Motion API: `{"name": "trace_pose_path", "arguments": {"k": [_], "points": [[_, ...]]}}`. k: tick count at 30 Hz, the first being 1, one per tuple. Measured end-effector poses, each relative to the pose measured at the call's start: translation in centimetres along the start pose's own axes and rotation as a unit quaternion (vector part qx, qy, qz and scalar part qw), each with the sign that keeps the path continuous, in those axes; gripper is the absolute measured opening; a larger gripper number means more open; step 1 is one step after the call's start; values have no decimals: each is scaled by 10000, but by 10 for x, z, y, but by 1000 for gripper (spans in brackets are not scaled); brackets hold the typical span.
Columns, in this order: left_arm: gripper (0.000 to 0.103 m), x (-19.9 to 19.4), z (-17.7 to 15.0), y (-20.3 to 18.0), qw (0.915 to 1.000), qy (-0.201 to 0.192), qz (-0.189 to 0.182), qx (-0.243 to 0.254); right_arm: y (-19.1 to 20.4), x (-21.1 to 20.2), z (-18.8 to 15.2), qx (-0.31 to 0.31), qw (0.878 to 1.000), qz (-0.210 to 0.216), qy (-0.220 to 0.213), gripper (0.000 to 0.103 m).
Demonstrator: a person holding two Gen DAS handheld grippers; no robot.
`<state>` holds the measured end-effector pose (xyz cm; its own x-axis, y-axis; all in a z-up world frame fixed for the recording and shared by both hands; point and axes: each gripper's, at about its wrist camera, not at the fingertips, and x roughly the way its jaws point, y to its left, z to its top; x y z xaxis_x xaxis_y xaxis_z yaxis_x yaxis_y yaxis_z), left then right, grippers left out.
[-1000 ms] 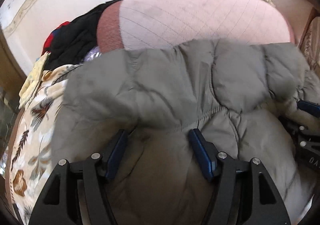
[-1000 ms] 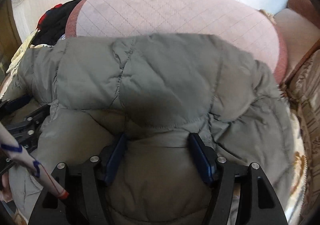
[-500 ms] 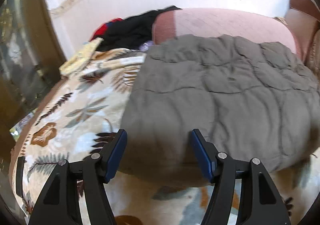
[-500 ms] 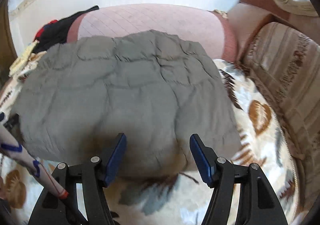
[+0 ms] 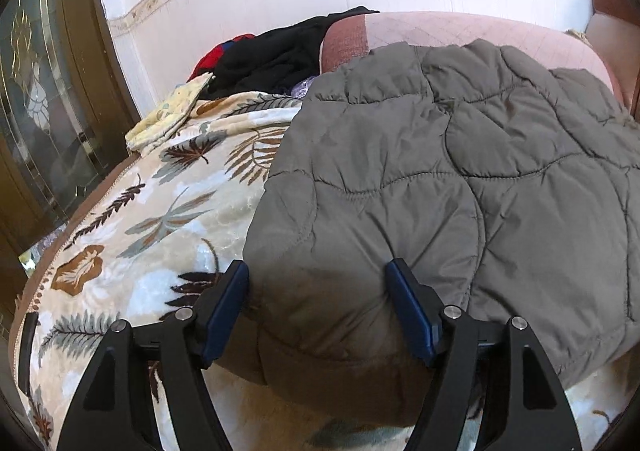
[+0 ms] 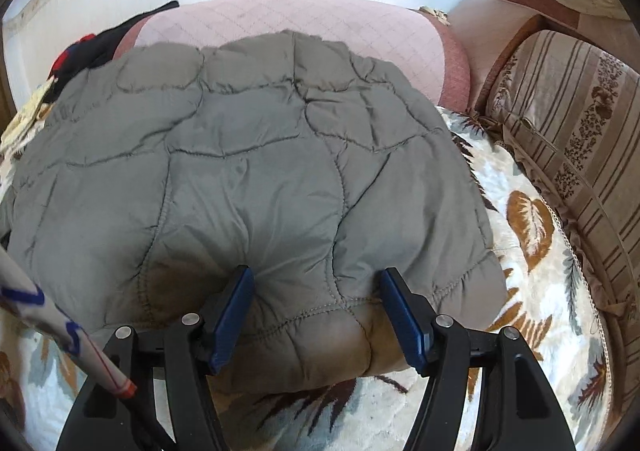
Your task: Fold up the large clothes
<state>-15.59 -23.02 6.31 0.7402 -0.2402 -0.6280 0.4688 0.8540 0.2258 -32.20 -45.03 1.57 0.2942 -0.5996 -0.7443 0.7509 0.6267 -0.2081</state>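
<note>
The left claw (image 5: pixel 318 311) is opening, its blue pads (image 5: pixel 226 311) astride the near left corner of a grey quilted jacket (image 5: pixel 440 179); whether the pads press the padding cannot be told. The right claw (image 6: pixel 316 315) stands spread astride the near right corner of the jacket (image 6: pixel 248 171), grip likewise unclear. A white sleeve (image 6: pixel 60 327) with blue marks crosses the right wrist view's lower left. The jacket lies folded on a leaf-print blanket (image 5: pixel 152 211); its near edge bulges over the blanket, with open blanket to its left and a clear strip (image 6: pixel 532 251) to its right. Beyond the jacket sits a pink cushion (image 6: pixel 320 23), touching its far edge. Left of the cushion, black and red clothes (image 5: pixel 272 59) are heaped. A striped sofa back (image 6: pixel 568 139) bounds the blanket on the right. No writing is readable.
</note>
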Motion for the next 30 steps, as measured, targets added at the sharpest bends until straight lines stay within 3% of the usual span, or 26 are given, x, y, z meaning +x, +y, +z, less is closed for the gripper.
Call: {"name": "trace_pose_path", "arguments": {"k": [30], "points": [[73,3,-2,1,9999,-112,-27,64,6,4,-4,-314,9995,-57,-17,72]]}}
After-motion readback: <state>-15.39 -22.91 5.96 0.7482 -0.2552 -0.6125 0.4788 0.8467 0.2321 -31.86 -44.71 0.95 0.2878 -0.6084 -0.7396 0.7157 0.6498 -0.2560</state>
